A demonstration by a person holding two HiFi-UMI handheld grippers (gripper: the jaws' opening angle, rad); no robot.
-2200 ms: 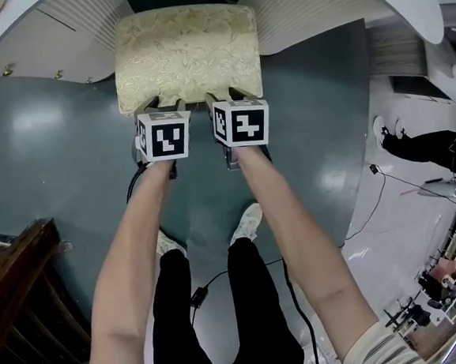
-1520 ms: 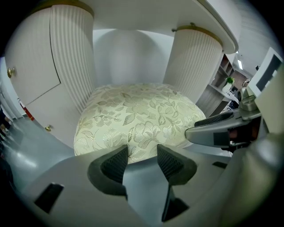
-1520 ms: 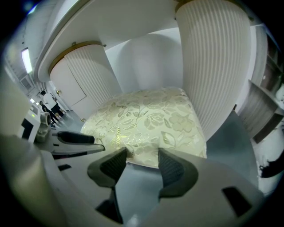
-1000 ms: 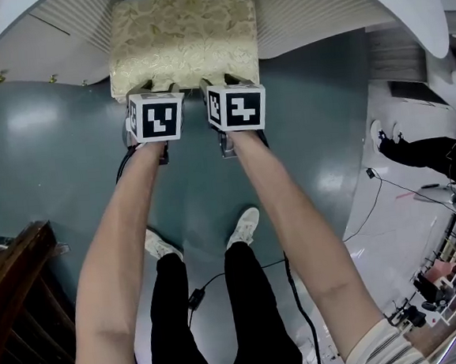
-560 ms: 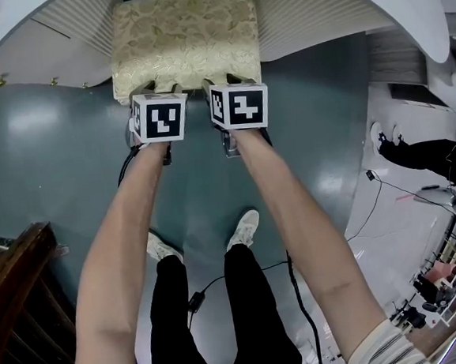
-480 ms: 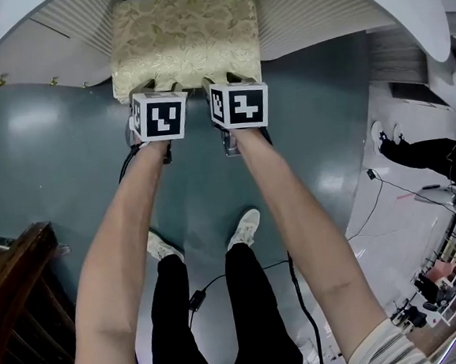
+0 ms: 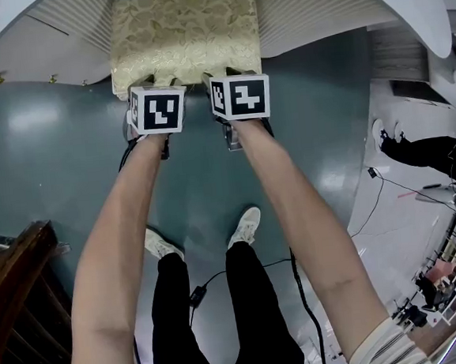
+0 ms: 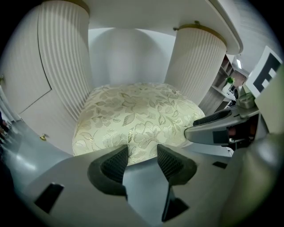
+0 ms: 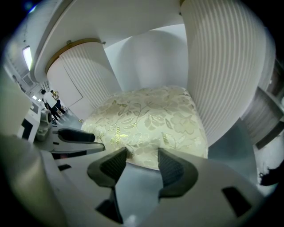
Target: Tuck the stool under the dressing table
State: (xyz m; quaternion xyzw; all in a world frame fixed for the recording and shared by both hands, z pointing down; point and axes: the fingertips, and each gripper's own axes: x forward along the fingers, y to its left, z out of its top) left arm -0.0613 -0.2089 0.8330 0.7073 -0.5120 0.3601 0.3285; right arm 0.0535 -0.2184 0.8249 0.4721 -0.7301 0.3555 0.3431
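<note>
Your white dressing table (image 7: 332,10) arches across the top of the head view. Its two fluted pedestals flank the cream floral stool (image 7: 185,30), which sits between them (near edge toward you). Your left gripper (image 8: 142,162) and right gripper (image 9: 143,163) sit side by side at that edge, both with jaws apart.

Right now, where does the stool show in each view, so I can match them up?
Head view: stool at top centre, above both marker cubes.
Left gripper view: stool fills the middle, just beyond the jaws.
Right gripper view: stool in the middle, just beyond the jaws.
Shared landmark: the dressing table's ribbed pedestal on the stool's right.
</note>
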